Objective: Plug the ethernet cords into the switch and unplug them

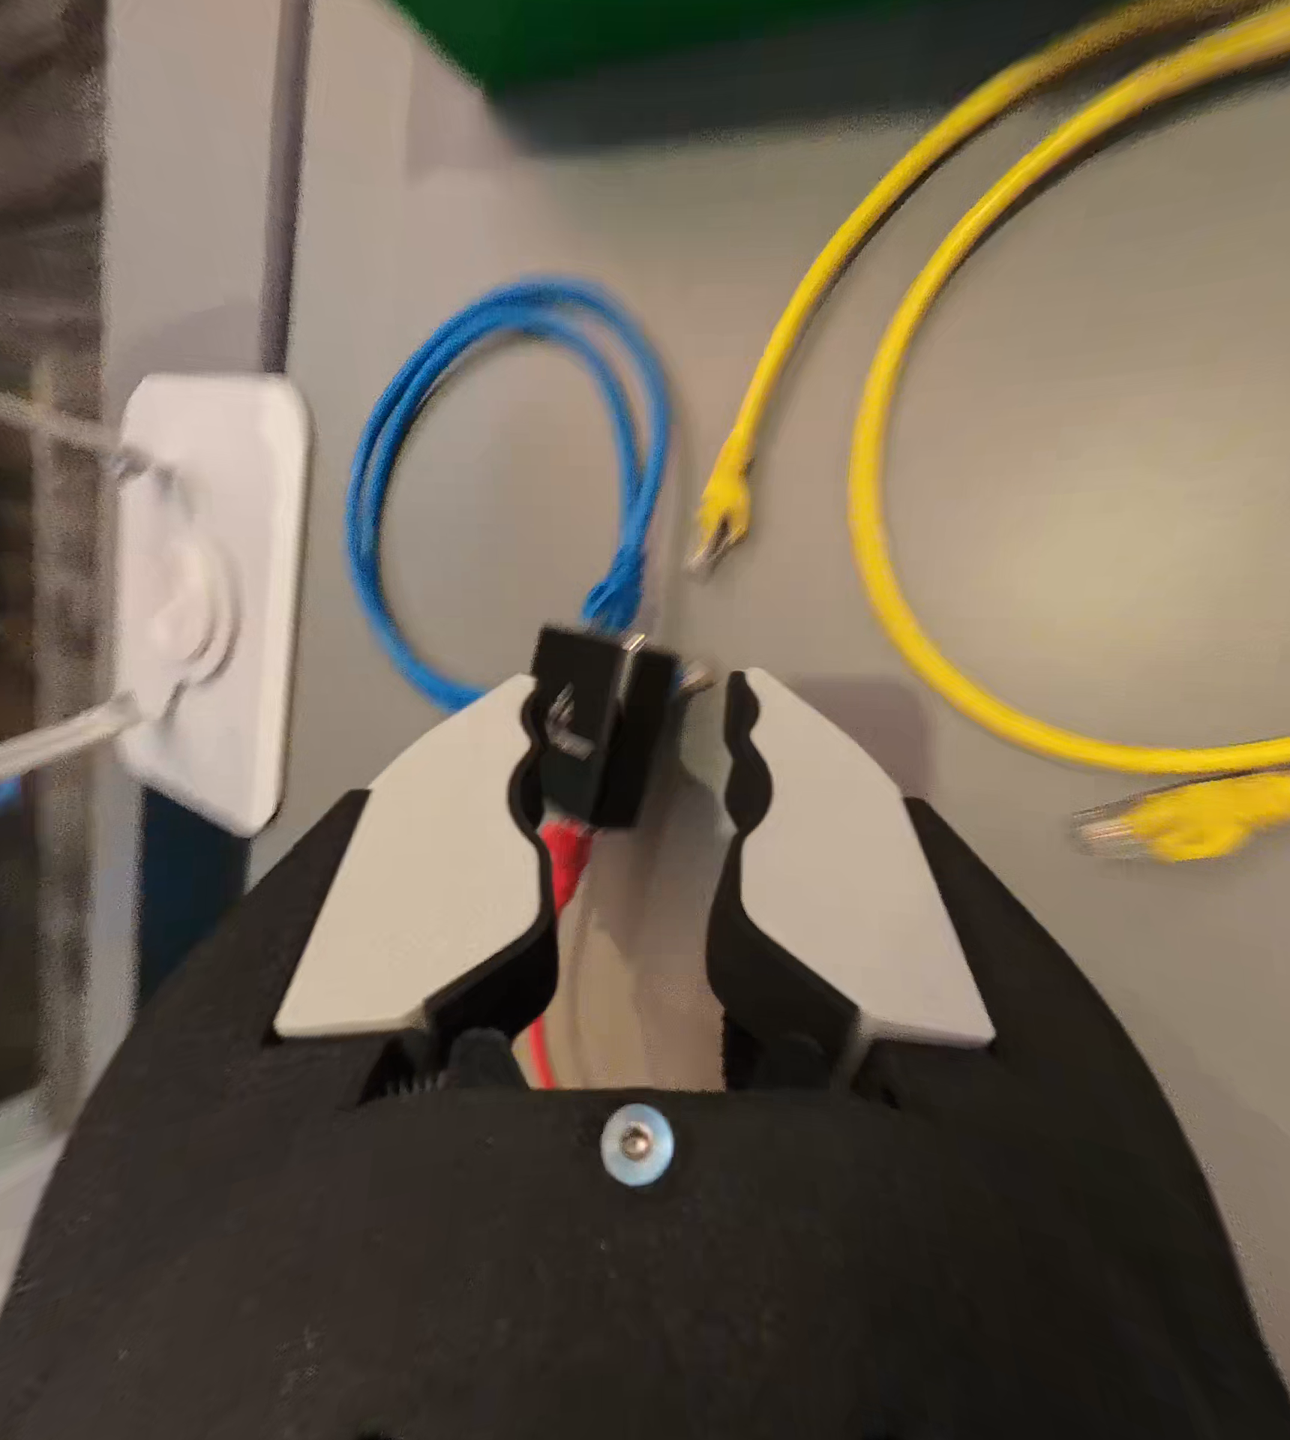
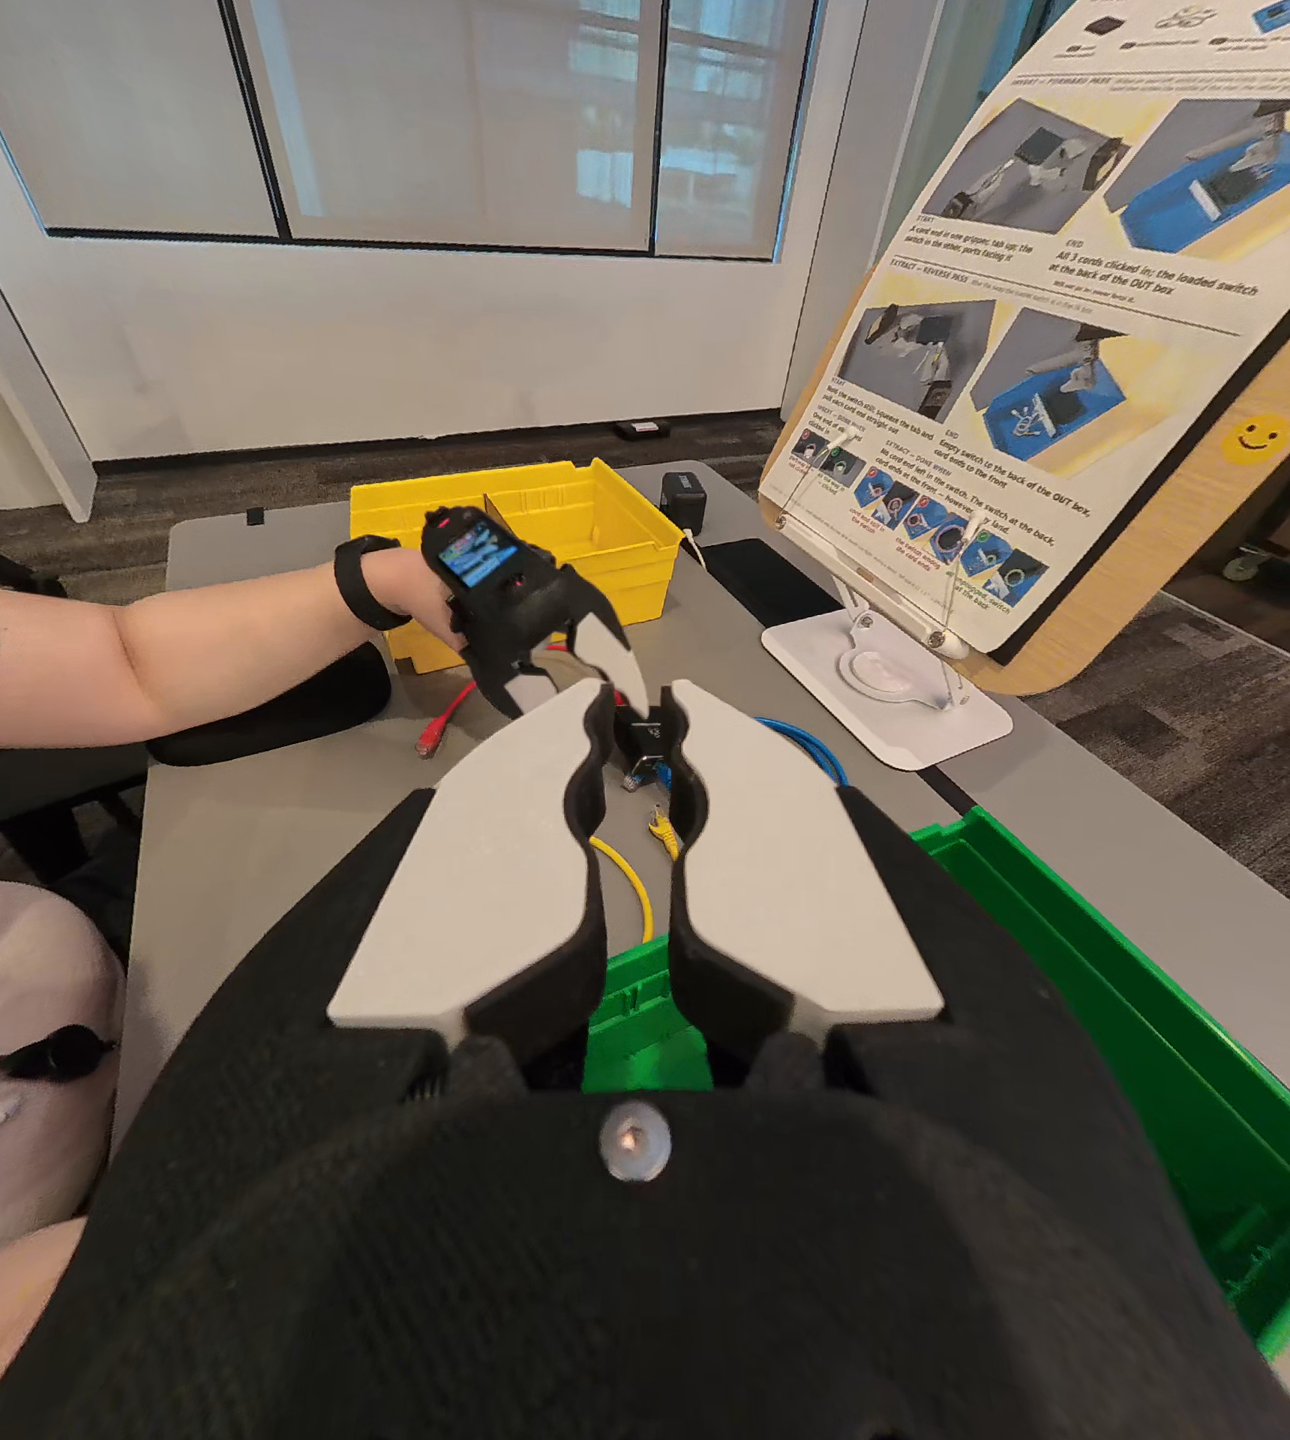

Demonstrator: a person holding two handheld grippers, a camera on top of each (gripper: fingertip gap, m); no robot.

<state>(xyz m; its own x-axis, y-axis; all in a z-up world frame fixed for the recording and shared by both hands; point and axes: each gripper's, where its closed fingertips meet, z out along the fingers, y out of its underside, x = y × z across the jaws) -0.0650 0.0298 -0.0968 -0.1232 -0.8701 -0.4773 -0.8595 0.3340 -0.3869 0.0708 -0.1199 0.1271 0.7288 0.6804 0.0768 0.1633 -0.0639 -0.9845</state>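
Two tools are seen at the black switch (image 2: 646, 736) above the table (image 2: 276, 818): right tool (image 2: 636, 705) is clamped on it, left tool (image 1: 630, 686) spread loose around it; blue cord (image 1: 392, 483) just beyond the switch.

I see a black switch (image 2: 646, 736), blue cord (image 1: 392, 499), yellow cord (image 1: 899, 499), red cord (image 2: 443, 721), grey table (image 2: 276, 795), and yellow (image 2: 548, 506) and green (image 2: 1094, 974) bins.

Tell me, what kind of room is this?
Probably an office or lab set up for a practice exercise: a grey table with yellow and green bins, network cables, an illustrated instruction board on a stand, and carpeted floor.
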